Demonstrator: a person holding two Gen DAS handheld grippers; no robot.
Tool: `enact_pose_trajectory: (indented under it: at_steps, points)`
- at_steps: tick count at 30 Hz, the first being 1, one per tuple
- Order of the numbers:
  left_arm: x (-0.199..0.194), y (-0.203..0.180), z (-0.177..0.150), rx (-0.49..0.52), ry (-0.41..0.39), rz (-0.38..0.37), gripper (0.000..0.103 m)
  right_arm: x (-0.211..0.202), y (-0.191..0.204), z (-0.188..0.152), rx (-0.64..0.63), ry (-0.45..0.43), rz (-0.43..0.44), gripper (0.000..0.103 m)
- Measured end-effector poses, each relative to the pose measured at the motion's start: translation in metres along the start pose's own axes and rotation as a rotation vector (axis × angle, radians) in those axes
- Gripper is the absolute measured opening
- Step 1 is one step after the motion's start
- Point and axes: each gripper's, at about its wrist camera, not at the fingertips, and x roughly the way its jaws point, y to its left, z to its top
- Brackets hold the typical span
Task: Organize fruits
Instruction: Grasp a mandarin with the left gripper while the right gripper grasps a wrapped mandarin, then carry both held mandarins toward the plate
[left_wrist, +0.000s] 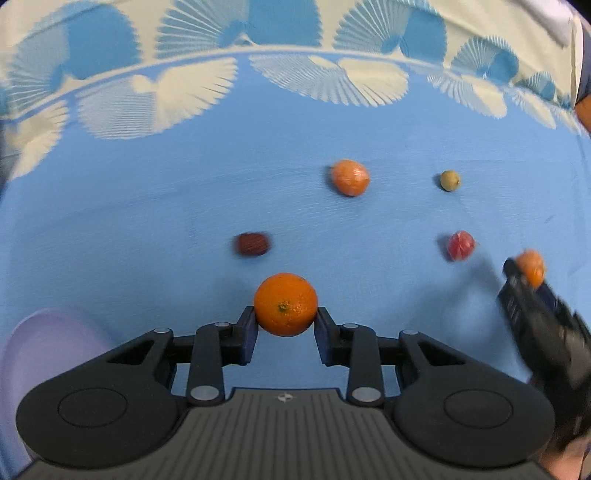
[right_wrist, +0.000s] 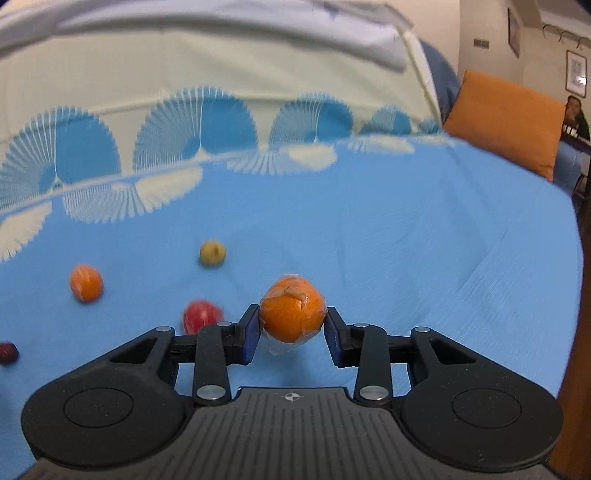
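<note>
Your left gripper (left_wrist: 285, 320) clamped on bare round orange (left_wrist: 285, 304); right gripper (right_wrist: 291, 328) clamped on film-wrapped orange (right_wrist: 293, 312). Still loose on blue cloth (left_wrist: 147, 206): another wrapped orange (left_wrist: 349, 177), red fruit (left_wrist: 460, 245), green fruit (left_wrist: 449, 180), dark date (left_wrist: 252, 243). Sorting looks barely begun.

Matt blue woven cloth (left_wrist: 147, 206) carries a dimpled-skinned orange (left_wrist: 285, 304); another orange (right_wrist: 293, 314) wears glossy clear plastic wrap.
</note>
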Motion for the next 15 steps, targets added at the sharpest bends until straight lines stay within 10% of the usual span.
enact_pose_trajectory:
  at_steps: [15]
  points:
    - [-0.158, 0.107, -0.117, -0.159, -0.110, 0.079, 0.036, -0.207, -0.019, -0.013, -0.168, 0.005, 0.467, 0.039]
